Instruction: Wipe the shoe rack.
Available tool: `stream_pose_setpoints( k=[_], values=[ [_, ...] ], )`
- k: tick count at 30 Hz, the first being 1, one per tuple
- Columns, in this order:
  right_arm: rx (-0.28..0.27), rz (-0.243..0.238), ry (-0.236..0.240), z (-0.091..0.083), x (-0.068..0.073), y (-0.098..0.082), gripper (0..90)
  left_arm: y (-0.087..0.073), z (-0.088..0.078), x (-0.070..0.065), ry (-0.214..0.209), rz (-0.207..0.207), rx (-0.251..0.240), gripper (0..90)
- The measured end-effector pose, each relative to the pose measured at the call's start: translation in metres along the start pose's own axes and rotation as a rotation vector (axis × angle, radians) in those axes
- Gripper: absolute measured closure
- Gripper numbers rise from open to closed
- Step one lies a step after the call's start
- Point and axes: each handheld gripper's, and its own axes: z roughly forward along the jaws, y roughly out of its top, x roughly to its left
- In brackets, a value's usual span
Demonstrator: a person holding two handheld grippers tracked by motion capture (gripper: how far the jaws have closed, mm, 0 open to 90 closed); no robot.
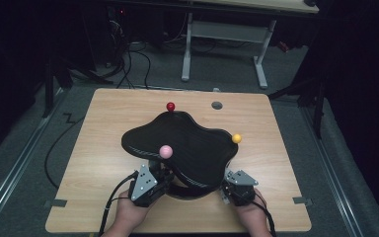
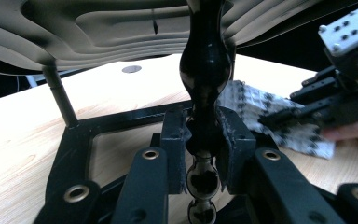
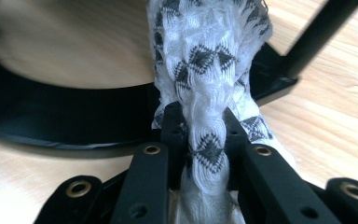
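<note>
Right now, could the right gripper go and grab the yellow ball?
Probably not yet. The right gripper is shut on the patterned cloth, so it must let go first. The yellow ball sits uncovered at the black stand's edge.

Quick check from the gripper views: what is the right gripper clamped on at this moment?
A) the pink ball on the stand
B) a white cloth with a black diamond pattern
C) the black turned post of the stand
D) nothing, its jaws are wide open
B: in the right gripper view the right gripper has its jaws pressed on the bunched white patterned cloth, while the turned black post sits in the left gripper.
</note>
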Motion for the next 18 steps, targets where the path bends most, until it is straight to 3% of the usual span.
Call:
stream_pose_setpoints(
  k=[9, 12, 17, 18],
  values=[
    [-0.006, -0.012, 0.068, -0.011, 0.032, 0.002, 77.6, 0.001, 0.006, 0.0, -0.005, -0.002, -0.002, 74.3],
    [-0.019, -0.014, 0.134, -0.011, 0.053, 0.008, 77.8, 0.002, 0.006, -0.001, -0.004, -0.003, -0.002, 74.3],
    [-0.04, -0.021, 0.191, -0.008, 0.085, 0.017, 77.5, 0.001, 0.006, -0.001, 0.0, -0.008, -0.003, 74.3],
    [-0.063, -0.05, 0.204, -0.007, 0.091, 0.02, 77.5, 0.001, 0.006, -0.001, -0.001, -0.008, -0.001, 74.3]
  ],
)
